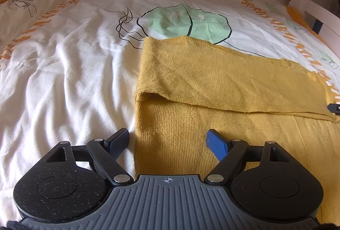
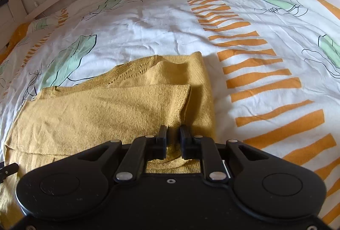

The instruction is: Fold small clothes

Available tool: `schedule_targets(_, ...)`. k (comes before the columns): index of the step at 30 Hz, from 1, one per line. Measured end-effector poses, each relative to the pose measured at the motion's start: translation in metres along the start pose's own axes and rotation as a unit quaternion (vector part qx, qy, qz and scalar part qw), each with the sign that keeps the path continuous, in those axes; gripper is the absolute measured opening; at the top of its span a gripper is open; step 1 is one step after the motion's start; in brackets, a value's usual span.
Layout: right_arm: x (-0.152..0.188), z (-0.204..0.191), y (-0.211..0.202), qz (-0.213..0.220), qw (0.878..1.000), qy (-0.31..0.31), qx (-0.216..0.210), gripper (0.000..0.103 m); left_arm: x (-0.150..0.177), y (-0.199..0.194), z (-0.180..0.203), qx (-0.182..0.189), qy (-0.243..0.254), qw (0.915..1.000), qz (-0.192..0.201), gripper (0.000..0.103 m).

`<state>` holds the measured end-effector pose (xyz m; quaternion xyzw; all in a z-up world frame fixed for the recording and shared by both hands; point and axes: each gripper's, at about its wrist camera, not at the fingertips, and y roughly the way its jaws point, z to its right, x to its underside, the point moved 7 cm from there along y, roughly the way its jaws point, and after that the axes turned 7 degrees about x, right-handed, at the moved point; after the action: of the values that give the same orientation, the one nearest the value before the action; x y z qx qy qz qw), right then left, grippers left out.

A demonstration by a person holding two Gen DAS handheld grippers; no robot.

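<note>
Spread wide on the left gripper, straddling the near left edge of the mustard knit garment on the printed duvet. Pinched onto a bunched fold on the right gripper, seen properly only from the right wrist.

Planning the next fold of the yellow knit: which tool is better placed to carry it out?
Right. The right tool is already shut on the yellow knit, fabric bunched between its fingers. The left tool is open over the knit's edge, holding nothing.
</note>
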<state>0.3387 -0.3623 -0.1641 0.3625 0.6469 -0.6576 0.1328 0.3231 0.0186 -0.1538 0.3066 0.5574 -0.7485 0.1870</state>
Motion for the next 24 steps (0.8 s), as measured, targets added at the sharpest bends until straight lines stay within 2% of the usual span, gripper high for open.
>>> schedule_targets(3,-0.003,-0.004,-0.006,0.009,1.000,-0.013,0.008,0.025,0.000,0.000,0.000,-0.001,0.003,1.0000,0.000,0.080)
schedule_targets(8,-0.010,-0.020,-0.041,0.065,0.997,-0.043,-0.010,0.025,0.000,0.000,0.000,-0.001,0.003,1.0000,0.000,0.080)
schedule_targets(9,-0.011,-0.018,-0.043,0.070,0.997,-0.045,0.001,0.032,0.000,0.000,0.000,-0.002,0.003,1.0000,0.000,0.080)
schedule_targets(10,-0.012,-0.015,-0.042,0.068,0.996,-0.045,0.022,0.042,0.000,0.000,0.000,-0.002,0.003,1.0000,0.000,0.080)
schedule_targets(12,-0.016,-0.004,-0.037,0.066,0.995,-0.040,0.069,0.051,0.000,0.000,0.000,-0.002,0.004,1.0000,0.000,0.080)
schedule_targets(16,-0.031,0.007,-0.026,0.070,0.996,-0.014,0.059,0.055,0.000,0.000,0.000,-0.003,0.004,1.0000,0.000,0.080)
schedule_targets(19,-0.042,0.005,-0.009,0.070,0.995,-0.024,0.061,0.055,0.000,0.000,0.000,-0.004,0.006,1.0000,0.001,0.081)
schedule_targets(24,-0.053,0.009,0.031,0.048,0.995,-0.033,0.086,0.060,0.000,0.000,-0.001,-0.002,0.004,1.0000,0.000,0.081)
